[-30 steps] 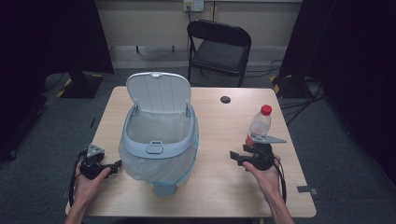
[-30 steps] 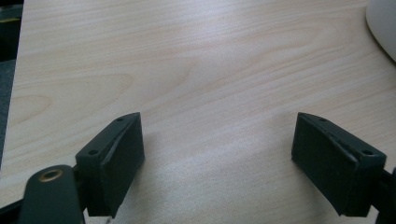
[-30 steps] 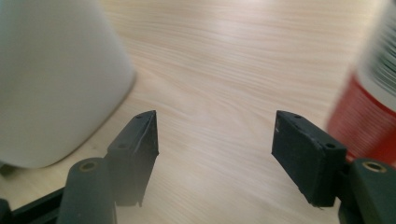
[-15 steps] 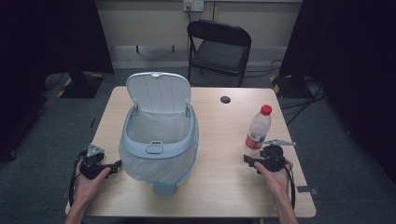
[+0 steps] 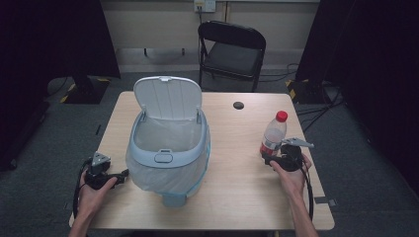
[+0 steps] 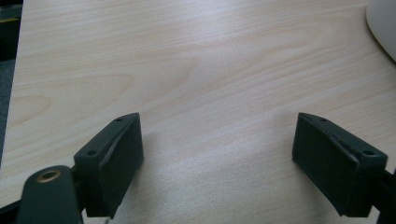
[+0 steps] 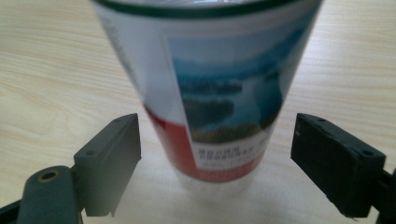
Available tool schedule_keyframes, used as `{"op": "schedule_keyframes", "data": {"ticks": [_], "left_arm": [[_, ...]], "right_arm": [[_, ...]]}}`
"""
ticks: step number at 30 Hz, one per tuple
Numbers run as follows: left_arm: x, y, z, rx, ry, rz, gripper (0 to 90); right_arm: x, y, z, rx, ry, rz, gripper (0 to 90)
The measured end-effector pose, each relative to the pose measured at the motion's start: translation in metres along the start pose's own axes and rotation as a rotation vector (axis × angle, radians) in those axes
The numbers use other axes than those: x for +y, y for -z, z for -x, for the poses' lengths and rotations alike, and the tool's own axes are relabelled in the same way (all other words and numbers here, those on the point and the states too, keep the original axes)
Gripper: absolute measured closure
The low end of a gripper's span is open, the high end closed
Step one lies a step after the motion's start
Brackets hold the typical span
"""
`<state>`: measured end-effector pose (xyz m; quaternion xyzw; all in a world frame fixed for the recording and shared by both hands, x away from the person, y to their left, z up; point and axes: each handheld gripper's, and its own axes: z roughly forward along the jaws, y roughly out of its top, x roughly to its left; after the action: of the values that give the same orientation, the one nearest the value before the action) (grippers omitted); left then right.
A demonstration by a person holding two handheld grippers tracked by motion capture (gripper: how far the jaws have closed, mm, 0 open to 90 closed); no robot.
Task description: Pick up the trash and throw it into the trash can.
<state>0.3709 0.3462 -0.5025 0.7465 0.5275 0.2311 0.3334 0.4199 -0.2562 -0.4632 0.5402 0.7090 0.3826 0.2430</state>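
A clear plastic bottle (image 5: 273,136) with a red cap stands upright on the right of the table. My right gripper (image 5: 269,158) sits just in front of its base. In the right gripper view the bottle's (image 7: 210,93) label is close up and the base stands between the tips of my right gripper (image 7: 217,135). Its jaws have just been opening and neither pad touches the bottle. A pale blue bin (image 5: 168,153), lid up and lined with a bag, stands left of centre. My left gripper (image 5: 121,174) rests open beside the bin; the left gripper (image 6: 219,135) has bare wood between its jaws.
The wooden table (image 5: 237,197) has a small black round disc (image 5: 238,105) near its far edge. A black folding chair (image 5: 232,49) stands behind the table. The bin's wall (image 6: 385,23) shows at the top right of the left gripper view.
My right hand has shifted to the right along the near side of the bottle, and its jaws stand wider. The bottle, the bin and my left hand have stayed put.
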Motion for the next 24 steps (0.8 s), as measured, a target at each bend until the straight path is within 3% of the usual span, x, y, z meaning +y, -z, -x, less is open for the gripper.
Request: {"op": "schedule_keyframes", "data": {"ticks": [12,16,24], "left_arm": [[0.0,0.0,0.0,-0.002,-0.002,0.001,15.7],[0.0,0.0,0.0,-0.003,-0.002,0.001,15.7],[0.0,-0.001,-0.001,-0.006,-0.003,0.0,15.2]], "right_arm": [[0.002,-0.019,-0.002,0.005,0.04,0.032,18.0],[0.002,-0.024,-0.002,-0.004,0.042,0.047,26.9],[0.003,-0.022,0.0,0.032,0.001,0.047,28.3]]}}
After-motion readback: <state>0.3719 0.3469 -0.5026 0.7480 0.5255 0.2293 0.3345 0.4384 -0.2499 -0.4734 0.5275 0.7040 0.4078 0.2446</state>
